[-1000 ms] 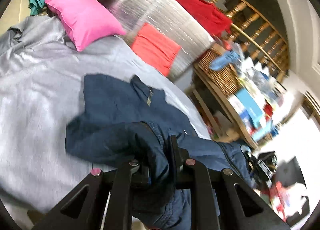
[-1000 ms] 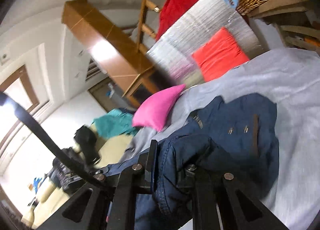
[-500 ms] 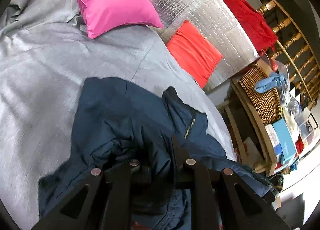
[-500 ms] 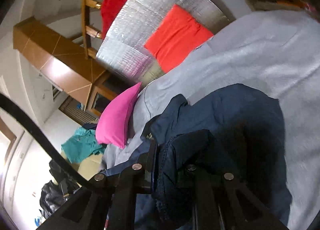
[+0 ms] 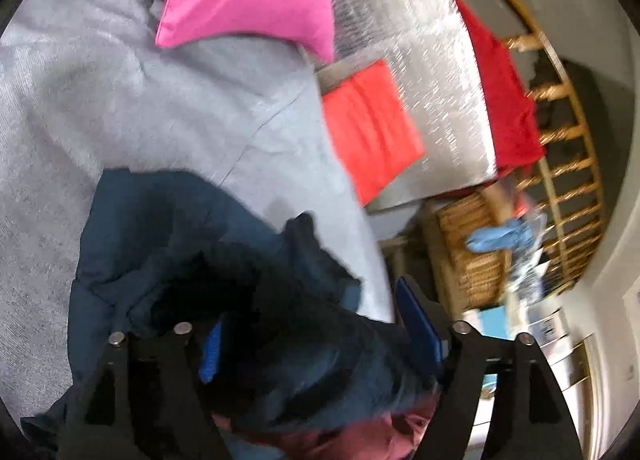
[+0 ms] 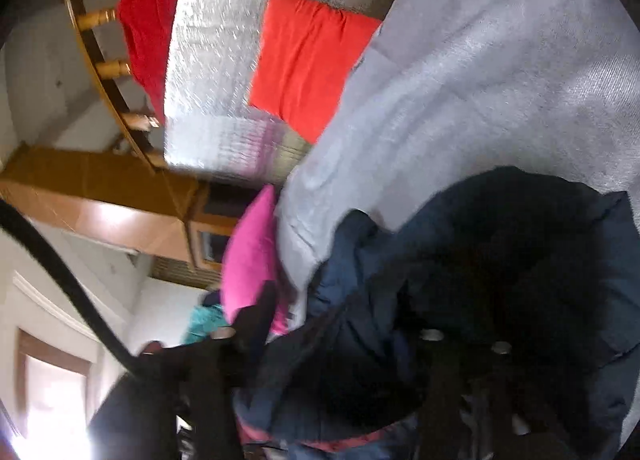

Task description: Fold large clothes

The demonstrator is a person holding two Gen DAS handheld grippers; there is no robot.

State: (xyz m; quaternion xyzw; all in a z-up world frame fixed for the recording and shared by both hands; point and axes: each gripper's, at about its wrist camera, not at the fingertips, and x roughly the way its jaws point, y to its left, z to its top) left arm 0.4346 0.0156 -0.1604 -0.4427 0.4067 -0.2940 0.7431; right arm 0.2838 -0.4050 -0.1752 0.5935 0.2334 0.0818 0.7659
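Fingers [image 5: 420, 320] of both grippers are spreading wide, opening around the crumpled navy blue jacket [image 5: 208, 244] bunched loosely between them on the grey bed [image 5: 120, 99].

The right gripper [image 6: 352, 336] is opening its jaws over the bunched navy jacket [image 6: 500, 260] lying on the grey bed [image 6: 500, 79].
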